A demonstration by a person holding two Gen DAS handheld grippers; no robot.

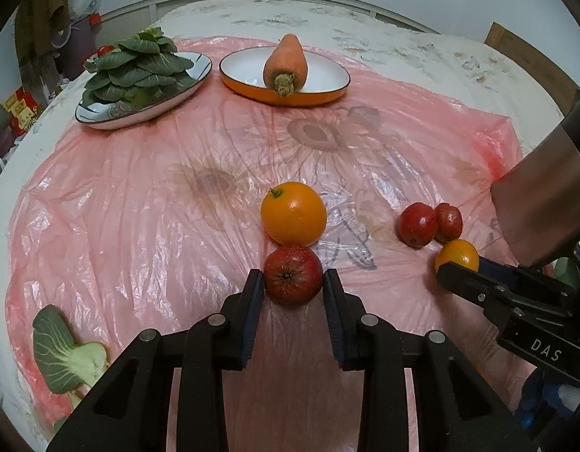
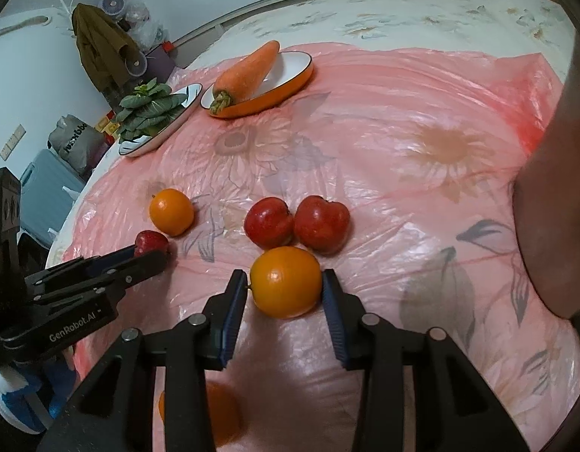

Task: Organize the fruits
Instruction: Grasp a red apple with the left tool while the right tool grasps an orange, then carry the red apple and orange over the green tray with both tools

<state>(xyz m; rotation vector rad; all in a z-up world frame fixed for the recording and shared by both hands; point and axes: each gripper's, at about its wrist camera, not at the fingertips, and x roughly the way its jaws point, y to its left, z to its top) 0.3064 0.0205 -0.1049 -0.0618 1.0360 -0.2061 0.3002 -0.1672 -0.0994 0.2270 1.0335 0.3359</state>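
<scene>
My left gripper (image 1: 293,278) is shut on a red apple (image 1: 293,275) that rests on the pink plastic sheet (image 1: 139,196); an orange (image 1: 293,214) touches the apple just beyond it. My right gripper (image 2: 285,287) is shut on another orange (image 2: 286,282), with two red apples (image 2: 269,223) (image 2: 322,224) right behind it. In the left wrist view the right gripper (image 1: 457,269) holds that orange (image 1: 457,254) near the two apples (image 1: 418,224). In the right wrist view the left gripper (image 2: 150,258) holds its apple (image 2: 150,242) beside the first orange (image 2: 172,211).
At the far side stand an orange-rimmed dish (image 1: 320,92) with a carrot (image 1: 285,64) and a blue-patterned plate (image 1: 112,120) of leafy greens (image 1: 139,67). A loose green leaf (image 1: 67,358) lies near left. Another orange (image 2: 218,414) lies under my right gripper. A forearm (image 2: 557,188) is at right.
</scene>
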